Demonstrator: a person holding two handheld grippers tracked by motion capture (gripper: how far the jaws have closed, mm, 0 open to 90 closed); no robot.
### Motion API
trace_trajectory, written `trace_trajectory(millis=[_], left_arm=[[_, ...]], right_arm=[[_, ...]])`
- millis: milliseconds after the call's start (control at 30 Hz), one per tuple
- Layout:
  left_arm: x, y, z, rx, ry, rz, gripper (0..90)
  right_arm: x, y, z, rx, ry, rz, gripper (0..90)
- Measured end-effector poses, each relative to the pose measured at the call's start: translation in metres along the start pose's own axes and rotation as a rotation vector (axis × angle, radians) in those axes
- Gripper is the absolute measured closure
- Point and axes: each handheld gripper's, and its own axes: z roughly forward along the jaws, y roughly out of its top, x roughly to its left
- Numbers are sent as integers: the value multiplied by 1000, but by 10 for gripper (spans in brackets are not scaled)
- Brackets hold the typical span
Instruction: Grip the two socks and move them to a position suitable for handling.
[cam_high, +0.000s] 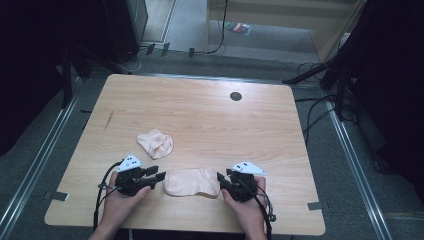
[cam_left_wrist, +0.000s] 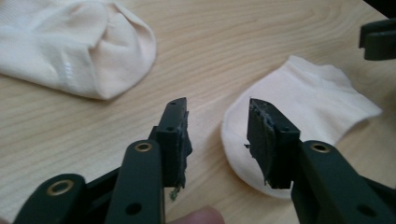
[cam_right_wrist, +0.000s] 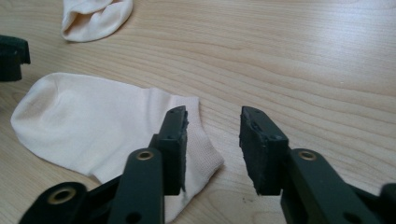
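Flanking flat sock (cam_high: 191, 182), L claw (cam_high: 155, 174) & R claw (cam_high: 223, 179) spread, empty

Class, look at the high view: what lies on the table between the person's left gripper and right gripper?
A flat pale sock lies between the left gripper and the right gripper, one at each end. The high view shows this.
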Motion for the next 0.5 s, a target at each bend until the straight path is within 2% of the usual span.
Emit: trace_trajectory(millis=[100,133,200,300,333,367,400,433,500], left_arm=[[-5,-4,7,45,21,2,523],[-6,-5,10,48,29,-3,503],[-9,-8,15,70,45,11,521],[-14,-9,17,77,81,50,665],[-16,-10,17,77,108,67,711],[-16,-10,17,79,117,75,782],[-16,-11,18,83,110,80,852],[-16,-11,18,86,98,83,882],[-15,-10,16,93,89,89,894]], right_arm=[[1,-2,5,23,-4,-10,586],[3,-6,13,58,2,-26,589],[4,-8,16,73,2,-33,603],[9,-11,19,99,-14,-68,703],[10,-11,19,102,-12,-72,752],[11,-11,19,102,2,-78,803],[11,-11,18,103,6,-77,868],[11,-11,17,100,12,-79,881],[12,-10,15,105,25,-78,895]])
